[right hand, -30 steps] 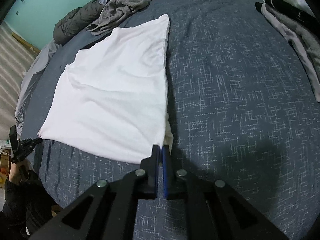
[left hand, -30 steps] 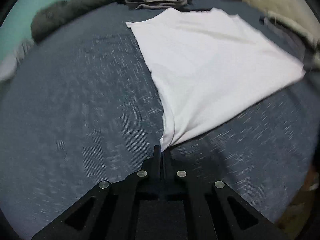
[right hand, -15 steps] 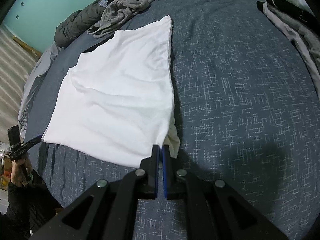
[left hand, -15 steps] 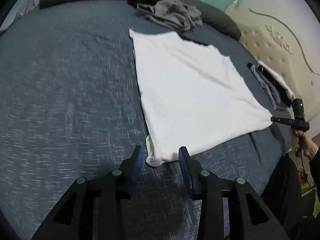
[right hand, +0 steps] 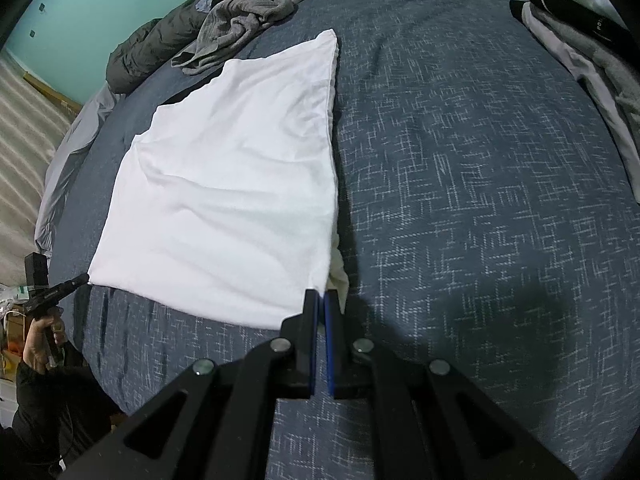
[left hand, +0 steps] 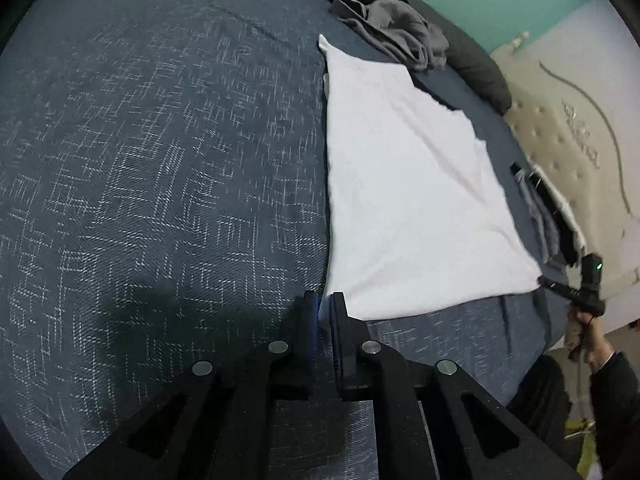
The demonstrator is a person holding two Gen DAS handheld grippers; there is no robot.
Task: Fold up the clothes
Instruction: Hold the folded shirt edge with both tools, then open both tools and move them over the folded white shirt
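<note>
White garment spread flat on the bed, a claw pinching each near corner.

The white garment [right hand: 236, 184] lies folded on the dark blue patterned bedspread [right hand: 480, 184]. The left claw [left hand: 326, 308] is clenched on its near left corner; the right claw [right hand: 321, 304] grips the near right corner, fingers almost together. A crumpled grey garment [right hand: 256, 12] sits beyond the far edge, and a stack of folded clothes [right hand: 580, 40] rests well apart to the right.

Plain white garment [left hand: 408, 200] on a dark blue bedspread [left hand: 160, 184] flecked with white crosshatch
</note>
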